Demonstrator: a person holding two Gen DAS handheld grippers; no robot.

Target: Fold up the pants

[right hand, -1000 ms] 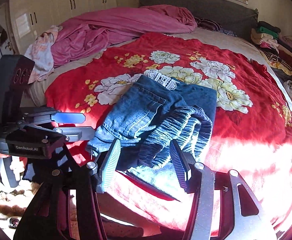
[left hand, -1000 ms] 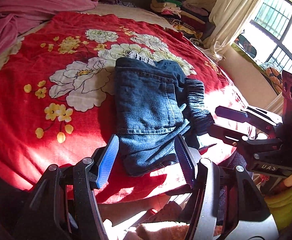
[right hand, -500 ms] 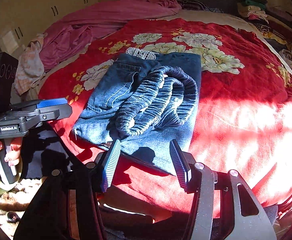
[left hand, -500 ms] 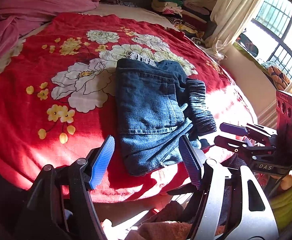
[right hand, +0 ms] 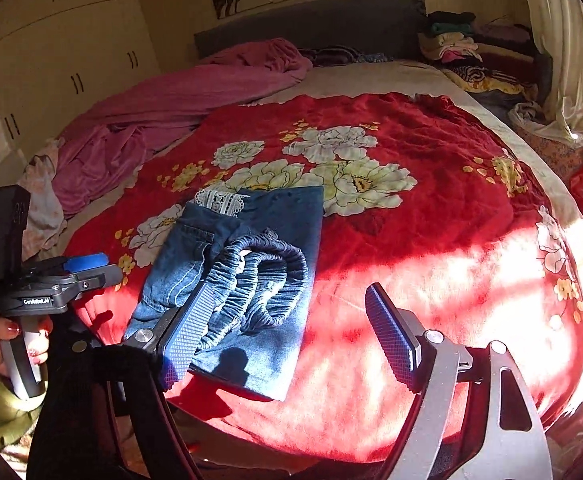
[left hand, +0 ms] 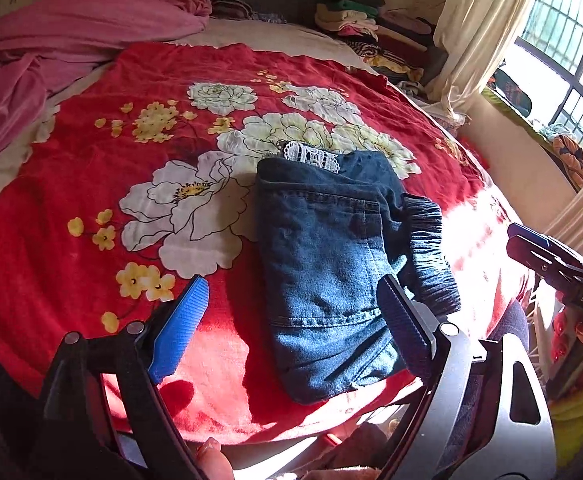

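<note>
Blue denim pants [left hand: 323,264] lie folded into a compact bundle on the red flowered blanket [left hand: 91,240], the elastic waistband [right hand: 259,276] on top and a white lace trim at the far end. My left gripper [left hand: 291,332] is open and empty, held back from the bundle's near edge. My right gripper [right hand: 287,340] is open and empty, just off the bundle's near right corner. The right gripper also shows in the left wrist view [left hand: 547,252], and the left gripper shows in the right wrist view [right hand: 87,264].
A pink quilt [right hand: 163,112] is heaped at the bed's far left. Stacked folded clothes [right hand: 463,48] sit at the far right by the curtain [left hand: 471,28]. White wardrobes [right hand: 51,64] stand to the left. The bed's near edge is just below both grippers.
Both grippers have pulled back from the folded pants and risen. The right gripper has swung to the right of the bundle. The pants have stayed put.
</note>
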